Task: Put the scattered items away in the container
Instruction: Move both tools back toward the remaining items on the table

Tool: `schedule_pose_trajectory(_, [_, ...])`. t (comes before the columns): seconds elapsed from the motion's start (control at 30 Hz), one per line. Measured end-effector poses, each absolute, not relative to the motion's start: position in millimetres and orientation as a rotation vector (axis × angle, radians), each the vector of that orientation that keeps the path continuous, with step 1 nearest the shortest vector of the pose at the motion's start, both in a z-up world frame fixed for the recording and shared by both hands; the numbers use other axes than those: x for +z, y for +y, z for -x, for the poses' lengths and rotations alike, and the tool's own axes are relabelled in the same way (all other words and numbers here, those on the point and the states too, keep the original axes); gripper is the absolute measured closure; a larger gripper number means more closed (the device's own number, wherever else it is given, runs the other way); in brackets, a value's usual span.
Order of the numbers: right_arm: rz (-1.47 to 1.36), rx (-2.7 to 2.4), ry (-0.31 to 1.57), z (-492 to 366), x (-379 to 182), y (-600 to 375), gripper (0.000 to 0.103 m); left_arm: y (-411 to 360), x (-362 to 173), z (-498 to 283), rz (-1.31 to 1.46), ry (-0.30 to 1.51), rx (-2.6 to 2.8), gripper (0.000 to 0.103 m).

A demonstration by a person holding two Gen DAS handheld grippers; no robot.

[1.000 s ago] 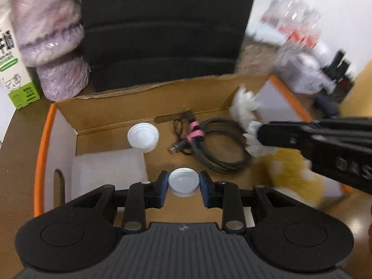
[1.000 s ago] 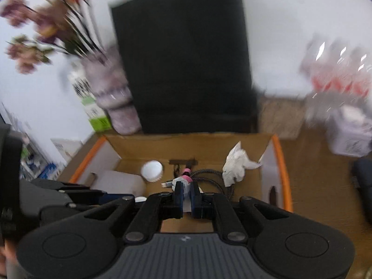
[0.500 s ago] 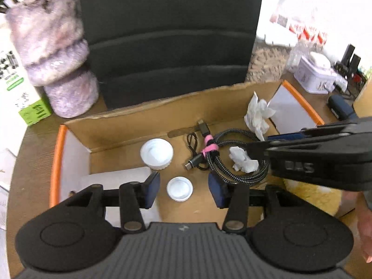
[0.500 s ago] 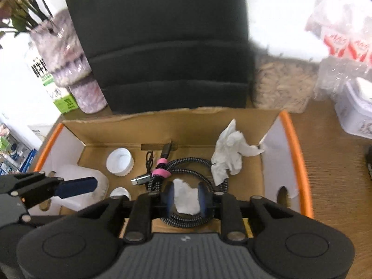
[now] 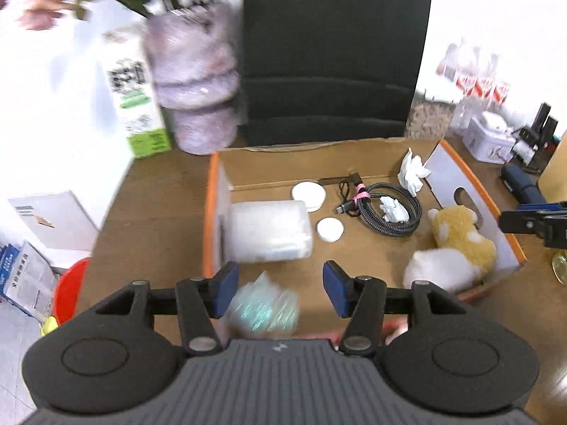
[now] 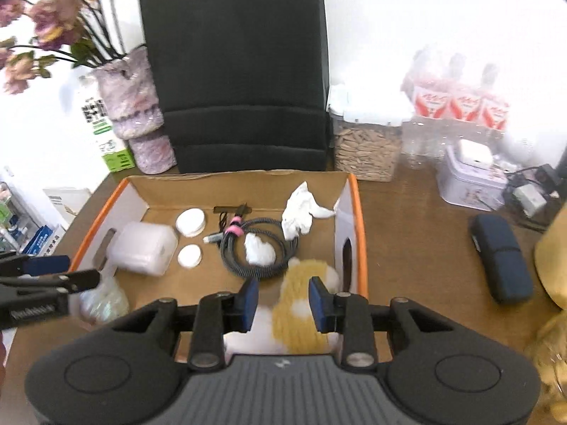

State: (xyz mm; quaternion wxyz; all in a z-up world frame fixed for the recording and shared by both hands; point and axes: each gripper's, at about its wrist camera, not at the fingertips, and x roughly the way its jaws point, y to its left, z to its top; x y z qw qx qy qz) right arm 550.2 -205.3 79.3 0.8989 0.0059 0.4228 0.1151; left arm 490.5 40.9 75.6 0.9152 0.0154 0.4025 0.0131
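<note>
The left gripper (image 5: 276, 288) hangs with fingers spread over a crinkled plastic wad (image 5: 264, 310) at the cardboard box's (image 6: 361, 219) near edge; the right gripper (image 6: 283, 299) has fingers parted around the plush toy (image 6: 301, 304) inside; caps, cable and tissues lie within.

You had two white caps (image 6: 190, 222), two tissue wads (image 6: 259, 248), one coiled cable (image 6: 258, 248), one plush toy (image 6: 301, 304), one cardboard box (image 6: 356, 212).
</note>
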Motion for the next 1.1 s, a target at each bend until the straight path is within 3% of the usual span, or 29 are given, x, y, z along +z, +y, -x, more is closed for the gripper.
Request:
schedule_pose_trajectory(0.1, [0.011, 0.264, 0.846, -510.5, 87.7, -213.5, 0.065, 46.2, 76.8, -444.6, -0.082, 0.777, 0.042, 0.045])
schedule_pose_trajectory(0.23, [0.055, 0.308, 0.821, -453.5, 88.0, -221.4, 0.063, 54.3, 78.4, -381.3, -0.044, 0.739, -0.006, 0.043])
schedule_pose_trajectory(0.33, [0.037, 0.359, 0.795, -403.7, 83.0, -229.1, 0.055, 53.6, 75.1, -332.0, -0.031, 0.677, -0.05, 0.033])
schedule_pose_trajectory(0.4, [0.035, 0.381, 0.778, -373.4, 75.2, -231.7, 0.05, 48.3, 67.0, -301.7, -0.045, 0.632, -0.052, 0.032])
schedule_pose_trajectory(0.6, [0.043, 0.38, 0.73, -285.4, 36.9, -230.2, 0.049, 25.6, 27.6, -224.0, 0.002, 0.588, -0.06, 0.03])
schedule_pose_trajectory(0.73, [0.061, 0.393, 0.665, -232.3, 11.9, -224.4, 0.043, 10.3, 11.5, -189.9, -0.085, 0.532, 0.037, 0.027])
schedule_pose_trajectory(0.9, [-0.073, 0.34, 0.589, -188.8, -9.5, -220.5, 0.033, 11.3, 3.2, -169.0, 0.001, 0.579, -0.033, 0.024])
schedule_pose_trajectory(1.1, [0.071, 0.338, 0.627, -166.9, -29.5, -198.1, 0.033, 12.8, -16.3, -165.7, 0.0, 0.63, -0.008, 0.024])
